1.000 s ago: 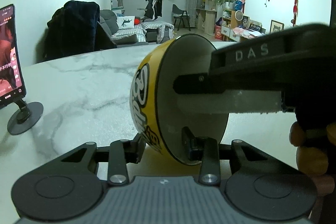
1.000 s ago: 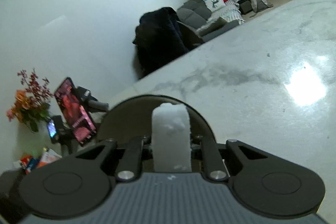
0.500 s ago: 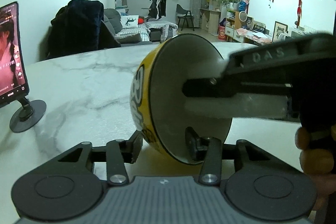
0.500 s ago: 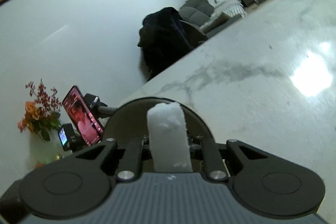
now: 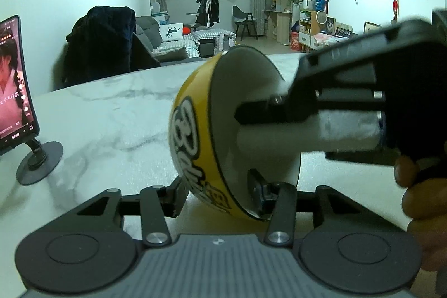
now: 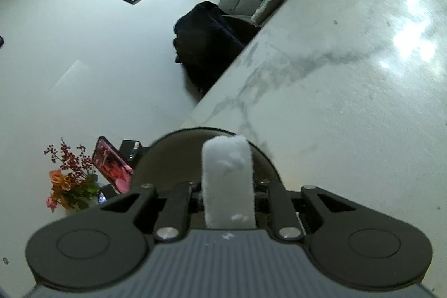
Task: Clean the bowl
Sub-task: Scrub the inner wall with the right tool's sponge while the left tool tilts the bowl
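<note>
Left gripper (image 5: pixel 220 193) pinches the yellow bowl's (image 5: pixel 195 130) rim, tipped sideways over the marble desk (image 5: pixel 111 113); right gripper (image 6: pixel 227 186) clamps a white sponge (image 6: pixel 227 183) inside it (hard scrubbing could lever the rim loose).

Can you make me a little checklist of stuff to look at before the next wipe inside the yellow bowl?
1. left gripper clamps the yellow bowl at its rim: ok.
2. Bowl tipped on its side, opening facing the right gripper: ok.
3. White sponge pinched in the right gripper: ok.
4. Sponge tip reaches inside the bowl: ok.
5. Sponge touching the bowl's inner wall: cannot tell.
6. Phone on stand stands apart from the bowl on the marble table: ok.
</note>
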A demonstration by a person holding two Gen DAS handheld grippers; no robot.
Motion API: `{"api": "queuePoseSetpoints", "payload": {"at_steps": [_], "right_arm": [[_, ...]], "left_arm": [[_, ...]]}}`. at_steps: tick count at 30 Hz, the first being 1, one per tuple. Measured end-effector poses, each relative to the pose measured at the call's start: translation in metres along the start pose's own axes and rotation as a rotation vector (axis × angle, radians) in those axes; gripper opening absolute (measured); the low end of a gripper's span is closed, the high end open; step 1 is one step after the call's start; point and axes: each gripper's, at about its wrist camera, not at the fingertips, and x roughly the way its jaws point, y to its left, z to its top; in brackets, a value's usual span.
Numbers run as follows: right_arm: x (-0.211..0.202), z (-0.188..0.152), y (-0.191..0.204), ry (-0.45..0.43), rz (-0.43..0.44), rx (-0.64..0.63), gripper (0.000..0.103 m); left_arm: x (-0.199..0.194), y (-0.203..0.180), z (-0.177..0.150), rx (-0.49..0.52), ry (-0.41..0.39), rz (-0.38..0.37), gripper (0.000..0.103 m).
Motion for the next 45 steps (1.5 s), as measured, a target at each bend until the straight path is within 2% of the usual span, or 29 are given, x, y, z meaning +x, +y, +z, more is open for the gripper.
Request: {"api": "queuePoseSetpoints", "payload": {"at_steps": [7,12,14,45], "right_arm": [[-0.01,-0.004,0.012,0.001,0.005,-0.065,0.018],[-0.012,-0.008,-0.001,0.012,-0.007,-0.038,0.018],[0.008,0.008,-0.001,0.018,-0.014,-0.027,0.018],[0.012,0.008,-0.008,0.048,-0.002,-0.003,0.018]], "left_arm": [[-0.001,-0.004,-0.001,0.011,-0.002,0.012,0.047],[-0.001,-0.003,-0.001,0.008,-0.001,0.011,0.047],[0.0,0.0,0.0,0.006,0.0,0.009,0.047],[0.001,0.002,0.003,-0.007,0.004,0.015,0.047]]}}
